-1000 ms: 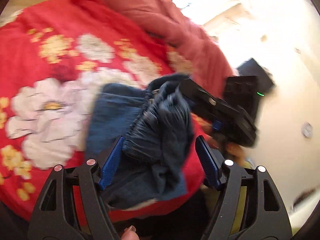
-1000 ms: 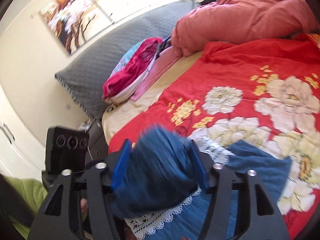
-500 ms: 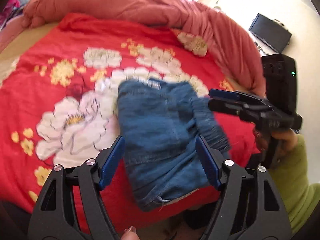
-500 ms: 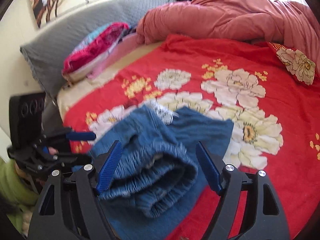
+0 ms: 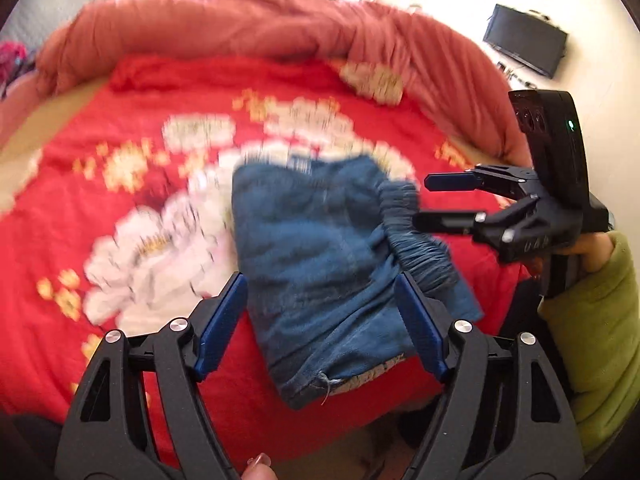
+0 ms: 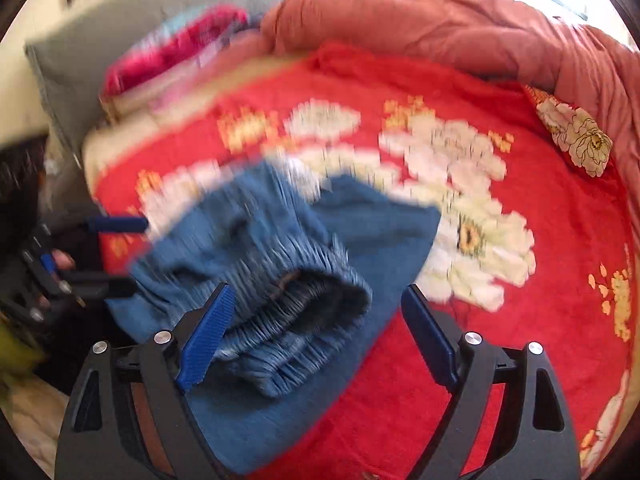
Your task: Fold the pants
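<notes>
The folded blue pants point(image 5: 320, 256) lie near the front edge of the bed's red floral blanket point(image 5: 120, 128). The left gripper point(image 5: 320, 320) and right gripper point(image 6: 316, 332) both hang above them, fingers spread, gripping nothing.

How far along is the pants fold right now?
Mostly done: the blue pants lie in a compact folded bundle on the red floral bedspread, elastic waistband on top. Nothing is in hand: the left gripper and right gripper are both open. Left: perhaps flattening the bunched waistband.
</notes>
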